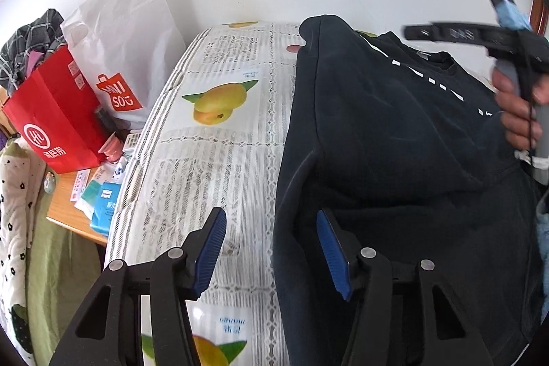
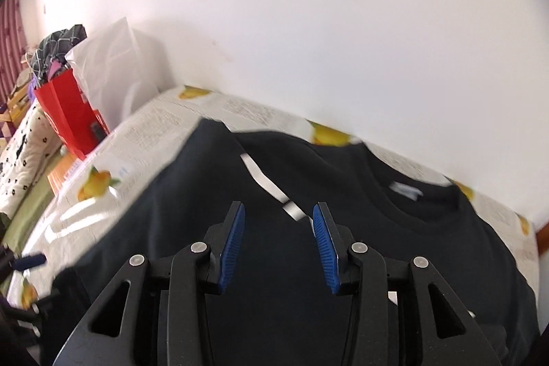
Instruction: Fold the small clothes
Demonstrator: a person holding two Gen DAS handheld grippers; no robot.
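A dark navy top (image 1: 394, 143) with a dashed white stripe lies partly folded on the mango-print tablecloth (image 1: 212, 160). My left gripper (image 1: 271, 228) is open and empty, hovering over the garment's left edge. The right gripper, held in a hand (image 1: 514, 112), shows at the right of the left wrist view above the garment. In the right wrist view the right gripper (image 2: 278, 225) is open and empty above the top (image 2: 274, 280), near its white stripe (image 2: 267, 187) and below the collar (image 2: 405, 191).
A red paper bag (image 1: 51, 115) and a white shopping bag (image 1: 127, 40) stand left of the table by the wall. Small packets (image 1: 103, 201) lie on a wooden surface below them. A dotted quilt (image 1: 13, 215) lies at the far left.
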